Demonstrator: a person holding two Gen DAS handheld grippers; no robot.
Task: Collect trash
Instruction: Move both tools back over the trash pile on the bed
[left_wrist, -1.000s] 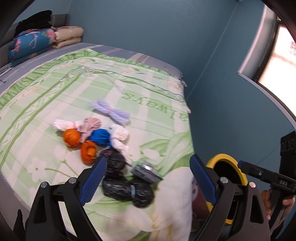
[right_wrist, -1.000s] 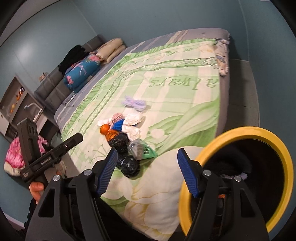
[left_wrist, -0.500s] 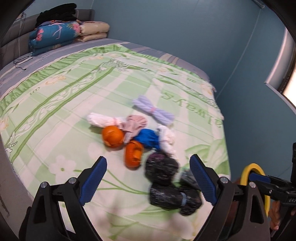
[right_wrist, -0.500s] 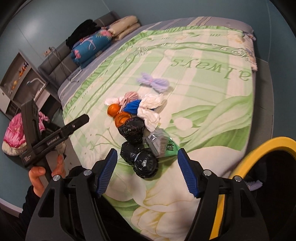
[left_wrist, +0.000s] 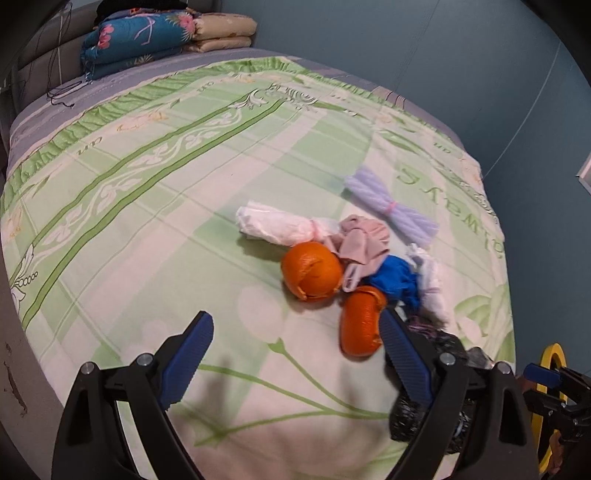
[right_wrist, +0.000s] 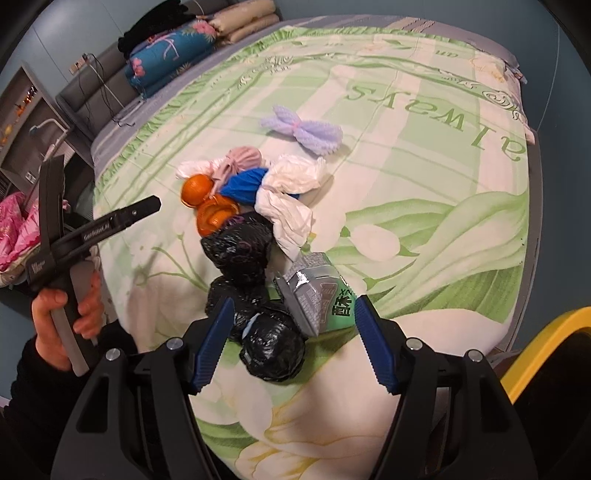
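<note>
Both grippers are closing in on the trash pile compared with a second ago: the pile is filling more of each view and the yellow-rimmed bin (right_wrist: 546, 339) is sliding off to the right edge. Left gripper (left_wrist: 295, 354) is hovering over the bed (left_wrist: 184, 184), jaws spread wide, holding nothing. Right gripper (right_wrist: 291, 343) is also spread wide and empty, hanging just above the nearest black bag.

Trash is lying in a cluster on the green floral bedspread, near the foot edge. Nearest: knotted black plastic bags (right_wrist: 273, 350), probably light, crinkly and slippery; taking them at the knot or a bunched fold looks safest. Just beside them, a crushed grey-green carton (right_wrist: 317, 295), light, semi-stiff, flat faces giving a good pinch; green panel is carrying white characters, too distorted to read fully.

Next out: two orange peel pieces (left_wrist: 312, 271), curved, thin, likely to slip or tear, so gripping across an edge seems better. Touching them, a blue bag (right_wrist: 245, 186), white crumpled bags (right_wrist: 291, 206) and a pinkish wad (right_wrist: 242, 160), all soft, light, squashable anywhere. Farthest, a lilac tied bundle (right_wrist: 301, 127), soft, best pinched at the tied waist.

Bedspread is reading "always", upside down in the right wrist view. Left tool's arm is showing white lettering, too small to make out.
</note>
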